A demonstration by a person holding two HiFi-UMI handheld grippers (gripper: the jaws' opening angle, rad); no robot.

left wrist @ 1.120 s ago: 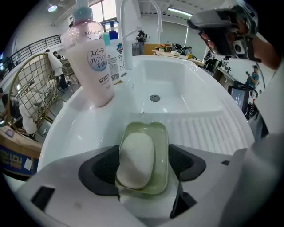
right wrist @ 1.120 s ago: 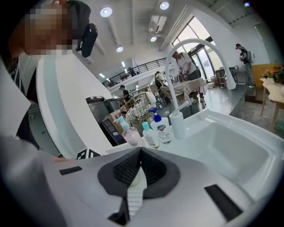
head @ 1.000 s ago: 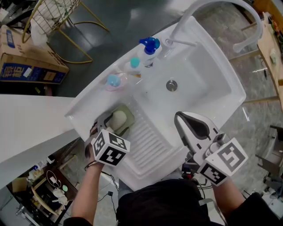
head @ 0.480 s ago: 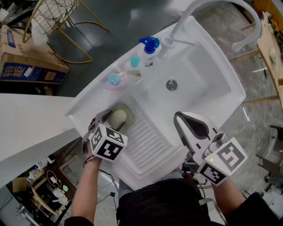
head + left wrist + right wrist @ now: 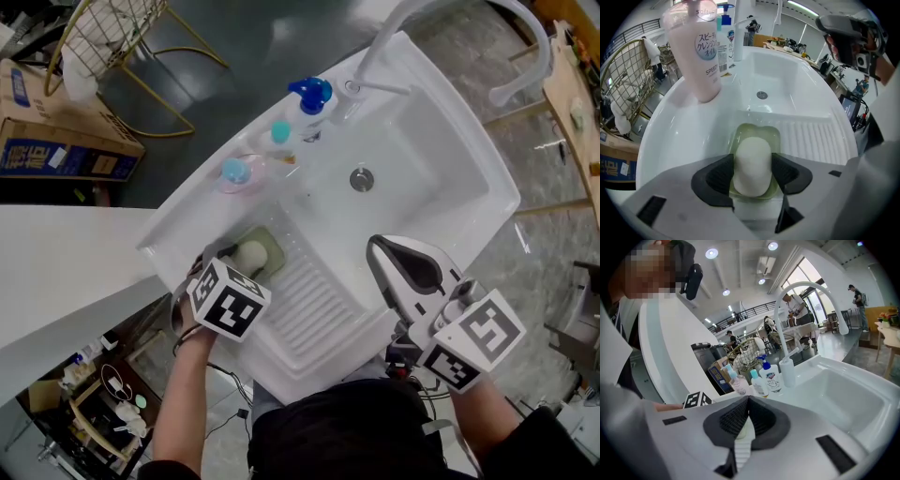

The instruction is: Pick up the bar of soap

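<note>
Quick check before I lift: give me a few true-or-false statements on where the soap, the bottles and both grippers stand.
1. The bar of soap lies in a green soap dish. True.
2. The left gripper is empty. False: the soap sits between its fingers, which have just been closing and meet its sides.
3. The right gripper holds the blue pump bottle. False: its fingers are together on nothing; the bottle stands on the rim of the sink, beside the tap.
4. A pink bottle stands on that rim. True.

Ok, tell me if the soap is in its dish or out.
In. The soap lies flat in the green dish on the sink ledge, not lifted.
</note>
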